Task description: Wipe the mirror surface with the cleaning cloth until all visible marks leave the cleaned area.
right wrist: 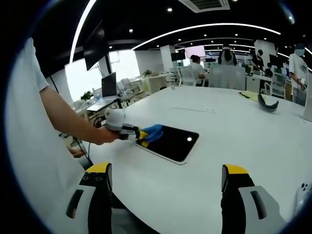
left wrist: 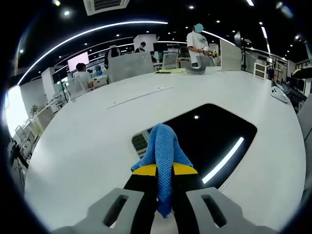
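A dark rectangular mirror (left wrist: 214, 134) lies flat on the white table (left wrist: 87, 141) and reflects ceiling lights. My left gripper (left wrist: 164, 168) is shut on a blue cleaning cloth (left wrist: 163, 148), whose bunched end rests on the mirror's near left part. In the right gripper view the same mirror (right wrist: 173, 141) lies ahead at mid-table, and the left gripper (right wrist: 142, 134), held by a person's hand, presses the blue cloth (right wrist: 152, 131) onto its left edge. My right gripper (right wrist: 163, 183) stands open above the table, well short of the mirror, with nothing between its fingers.
A long thin strip (left wrist: 139, 96) lies on the table beyond the mirror. A yellow sheet (left wrist: 170, 70) and a dark curved object (right wrist: 267, 103) sit at the far edge. A white controller-like item (left wrist: 279, 93) lies at the right. People stand and sit in the office behind.
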